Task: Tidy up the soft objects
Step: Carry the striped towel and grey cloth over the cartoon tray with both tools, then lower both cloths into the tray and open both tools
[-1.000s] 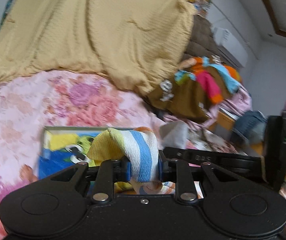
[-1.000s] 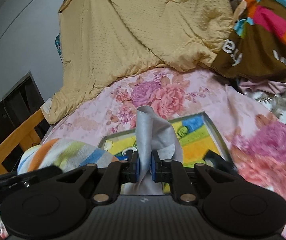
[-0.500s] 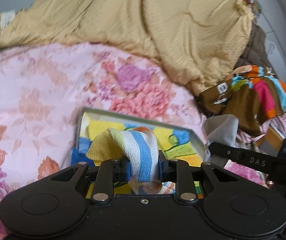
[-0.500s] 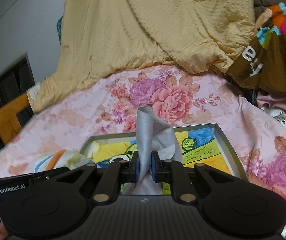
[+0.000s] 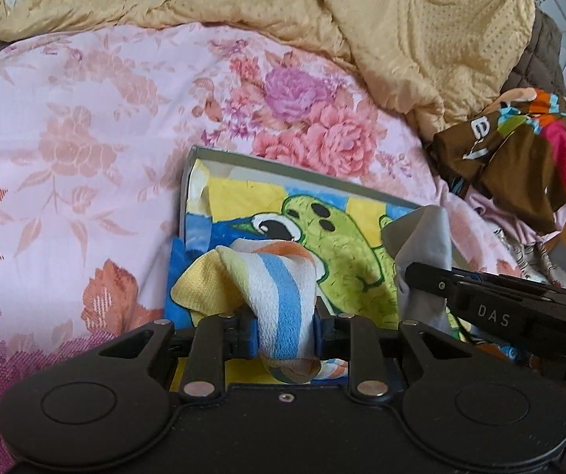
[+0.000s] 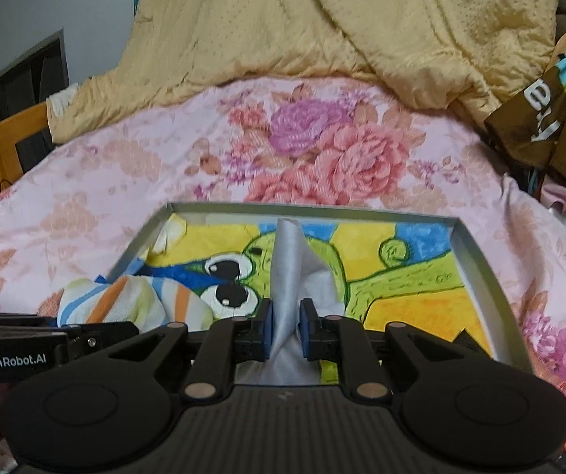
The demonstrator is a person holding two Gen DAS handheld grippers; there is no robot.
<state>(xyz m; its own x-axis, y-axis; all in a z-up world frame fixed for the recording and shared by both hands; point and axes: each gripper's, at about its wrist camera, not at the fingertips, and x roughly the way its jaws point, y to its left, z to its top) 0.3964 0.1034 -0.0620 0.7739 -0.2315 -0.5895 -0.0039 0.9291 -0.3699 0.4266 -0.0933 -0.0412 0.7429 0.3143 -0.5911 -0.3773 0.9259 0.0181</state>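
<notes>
Floral bedspread point(image 6: 133, 166), left hand-held gripper point(image 5: 285, 335) clamping striped cloth point(image 5: 279, 292), right hand-held gripper point(image 6: 285, 330) pinching grey cloth point(image 6: 287, 276)

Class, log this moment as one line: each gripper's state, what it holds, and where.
left gripper: shut on striped cloth | right gripper: shut on grey cloth | both over tray with frog towel

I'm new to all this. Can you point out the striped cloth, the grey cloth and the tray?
striped cloth point(image 5: 283, 296), left wrist view, blue stripe.
grey cloth point(image 6: 286, 272), right wrist view, upright fold.
tray point(image 6: 476, 252), right wrist view, right rim.
</notes>
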